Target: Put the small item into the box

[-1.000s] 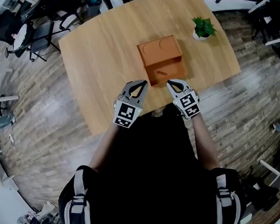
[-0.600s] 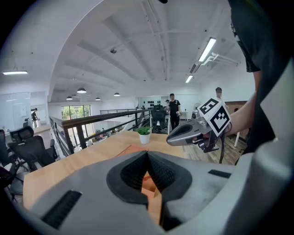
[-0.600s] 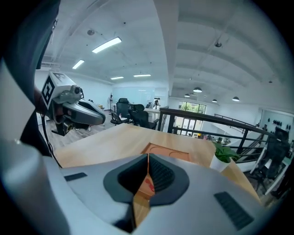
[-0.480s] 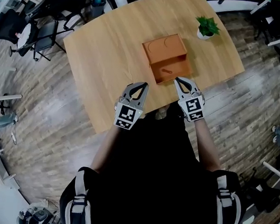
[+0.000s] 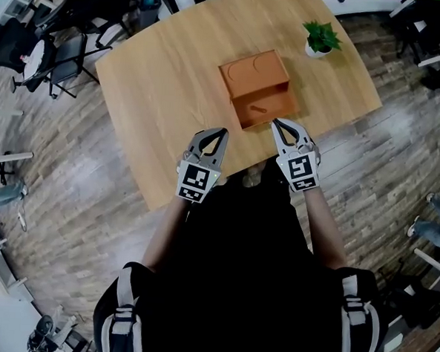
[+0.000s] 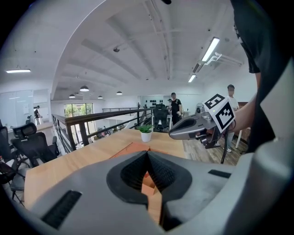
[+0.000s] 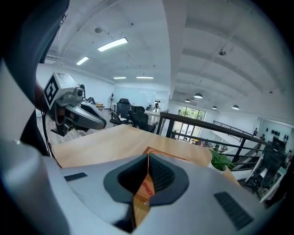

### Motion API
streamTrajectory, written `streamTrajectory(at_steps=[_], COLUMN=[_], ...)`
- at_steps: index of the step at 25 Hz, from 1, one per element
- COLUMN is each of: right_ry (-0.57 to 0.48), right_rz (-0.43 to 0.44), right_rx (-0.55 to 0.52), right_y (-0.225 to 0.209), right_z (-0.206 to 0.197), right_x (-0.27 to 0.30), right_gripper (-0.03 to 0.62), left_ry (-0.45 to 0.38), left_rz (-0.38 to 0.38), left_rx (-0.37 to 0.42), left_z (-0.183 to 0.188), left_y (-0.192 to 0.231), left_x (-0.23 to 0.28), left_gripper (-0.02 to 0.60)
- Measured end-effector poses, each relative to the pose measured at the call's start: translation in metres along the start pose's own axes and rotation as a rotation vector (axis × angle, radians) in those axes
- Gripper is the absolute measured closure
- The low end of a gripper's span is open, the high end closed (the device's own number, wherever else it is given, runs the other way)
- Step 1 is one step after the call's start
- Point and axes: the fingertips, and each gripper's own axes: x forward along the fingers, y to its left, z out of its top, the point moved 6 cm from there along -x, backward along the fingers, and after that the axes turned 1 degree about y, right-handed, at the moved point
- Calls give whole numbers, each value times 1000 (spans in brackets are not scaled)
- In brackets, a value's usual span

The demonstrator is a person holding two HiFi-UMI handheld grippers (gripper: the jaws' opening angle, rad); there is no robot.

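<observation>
Pose: you held both grippers side by side over the near edge of the table (image 5: pixel 159 78), forearms reaching forward and jaws pointing far.

Left gripper (image 5: pixel 221 132): jaws closed tip to tip with nothing between them, near-left of the box (image 5: pixel 255 69) and apart from it.

Right gripper (image 5: pixel 275 123): jaws likewise closed and empty, tips just beside the box's near right corner.

Hard to see: in both gripper views the jaws covered most of the box. The right gripper view showed only a red sliver of the small item (image 5: pixel 258 107).

Contents: the small item lay in the box's open near compartment, and the far part was covered. A potted plant (image 5: pixel 320 41) stood at the far right.
</observation>
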Motion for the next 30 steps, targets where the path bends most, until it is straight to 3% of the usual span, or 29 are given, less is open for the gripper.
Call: streamTrajectory(at_steps=[17,30], right_ry=[15,2], right_rz=[7,-37], right_rx=[-19,1], right_y=[-16,-4], right_z=[-2,-3], right_x=[0,-15], right_gripper=[565,566], left_ry=[-11,-19], left_rz=[18,-18], left_rx=[-18,12], left_z=[6,6], left_y=[-2,-13], left_x=[16,7], left_gripper=[560,560])
